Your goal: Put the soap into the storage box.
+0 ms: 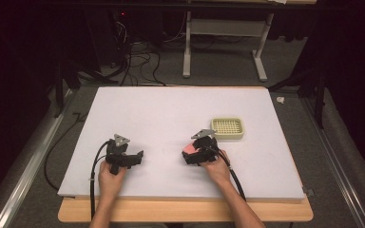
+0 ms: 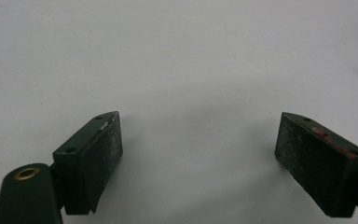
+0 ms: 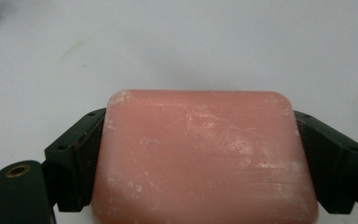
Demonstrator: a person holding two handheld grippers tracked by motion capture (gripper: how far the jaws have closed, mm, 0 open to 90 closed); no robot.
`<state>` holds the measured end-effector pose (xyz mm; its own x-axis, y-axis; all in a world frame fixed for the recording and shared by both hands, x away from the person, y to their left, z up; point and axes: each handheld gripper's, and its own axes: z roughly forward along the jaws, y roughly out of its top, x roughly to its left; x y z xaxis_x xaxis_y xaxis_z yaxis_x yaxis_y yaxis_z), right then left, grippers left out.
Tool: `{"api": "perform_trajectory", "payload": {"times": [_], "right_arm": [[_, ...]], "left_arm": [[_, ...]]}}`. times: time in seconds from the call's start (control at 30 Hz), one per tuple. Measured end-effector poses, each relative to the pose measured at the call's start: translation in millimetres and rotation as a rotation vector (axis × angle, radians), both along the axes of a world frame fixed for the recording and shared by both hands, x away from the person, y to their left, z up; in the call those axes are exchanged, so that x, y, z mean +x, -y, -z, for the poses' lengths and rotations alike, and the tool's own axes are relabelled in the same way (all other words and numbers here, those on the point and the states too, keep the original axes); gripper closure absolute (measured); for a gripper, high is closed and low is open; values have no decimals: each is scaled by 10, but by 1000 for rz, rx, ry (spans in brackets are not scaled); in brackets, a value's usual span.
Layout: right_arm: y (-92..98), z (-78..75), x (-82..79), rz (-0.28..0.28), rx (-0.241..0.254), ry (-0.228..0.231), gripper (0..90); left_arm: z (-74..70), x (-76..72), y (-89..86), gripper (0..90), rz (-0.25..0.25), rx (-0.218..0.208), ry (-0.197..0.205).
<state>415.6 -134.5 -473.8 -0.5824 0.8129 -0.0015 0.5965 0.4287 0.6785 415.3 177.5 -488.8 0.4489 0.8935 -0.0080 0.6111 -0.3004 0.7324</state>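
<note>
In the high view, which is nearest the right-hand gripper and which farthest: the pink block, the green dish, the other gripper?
1. Pink block, clamped in the right gripper.
2. Green dish, just beyond, to its right.
3. Left gripper, across the mat, empty.

My high view sits above the near edge, facing forward and down over the whole counter (image 1: 180,114). Each gripper view rides close, looking along its own jaws at the white surface. All three share that surface, around 6 o'clock in the high view.
</note>
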Motion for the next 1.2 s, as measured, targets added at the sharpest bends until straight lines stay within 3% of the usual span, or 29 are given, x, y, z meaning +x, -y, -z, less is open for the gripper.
{"api": "perform_trajectory", "payload": {"times": [0.47,1.2], "right_arm": [[188,-119,-143,-3,28,13,137],[787,-276,-369,81,70,25,137]], "left_arm": [[0,0,0,154,0,0,0],[0,1,0,154,1,1,0]]}}
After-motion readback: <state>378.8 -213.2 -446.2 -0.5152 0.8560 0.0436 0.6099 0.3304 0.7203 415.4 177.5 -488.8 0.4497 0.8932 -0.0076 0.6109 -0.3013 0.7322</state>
